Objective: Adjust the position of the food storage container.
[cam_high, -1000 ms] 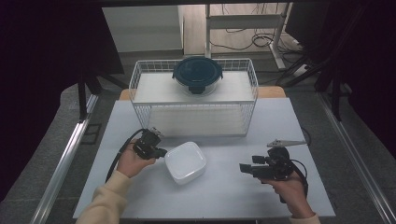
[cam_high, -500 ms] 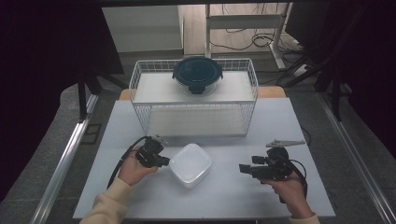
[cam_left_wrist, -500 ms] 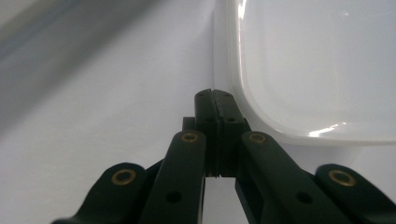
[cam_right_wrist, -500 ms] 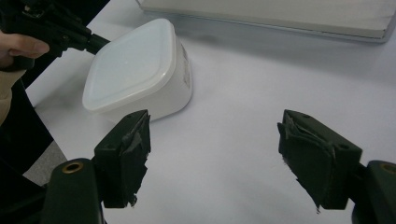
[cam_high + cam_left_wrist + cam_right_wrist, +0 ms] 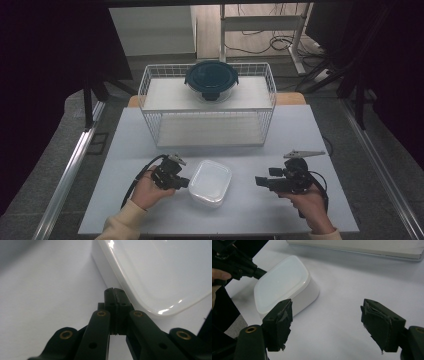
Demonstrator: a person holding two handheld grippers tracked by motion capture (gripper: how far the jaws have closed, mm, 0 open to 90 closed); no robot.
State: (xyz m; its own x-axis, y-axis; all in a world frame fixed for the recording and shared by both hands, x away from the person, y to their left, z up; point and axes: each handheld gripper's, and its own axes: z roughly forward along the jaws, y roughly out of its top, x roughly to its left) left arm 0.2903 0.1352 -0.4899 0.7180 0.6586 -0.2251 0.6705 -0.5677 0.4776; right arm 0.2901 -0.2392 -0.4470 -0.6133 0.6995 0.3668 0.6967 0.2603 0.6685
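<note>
your left gripper [image 5: 184, 183] has its black jaws pressed fully together, nothing between them, with the tip touching the side wall of the white rounded-square plastic container [image 5: 210, 182]. that container has a smooth, glossy, slightly translucent lid snapped on; its contents cannot be seen. it sits on the matte white table [image 5: 250, 210], near the front edge, between your two hands. in the left gripper view the closed tips [image 5: 114, 296] meet the container [image 5: 160, 275] just under the lid's rim. your right gripper [image 5: 261, 181] stands well apart from the container, jaws spread wide and empty; its pads [image 5: 280, 322] look torn and ragged. behind, a white wire rack [image 5: 150, 85] carries a round clear glass bowl with a dark blue clip lid [image 5: 211, 78] on its upper shelf.
</note>
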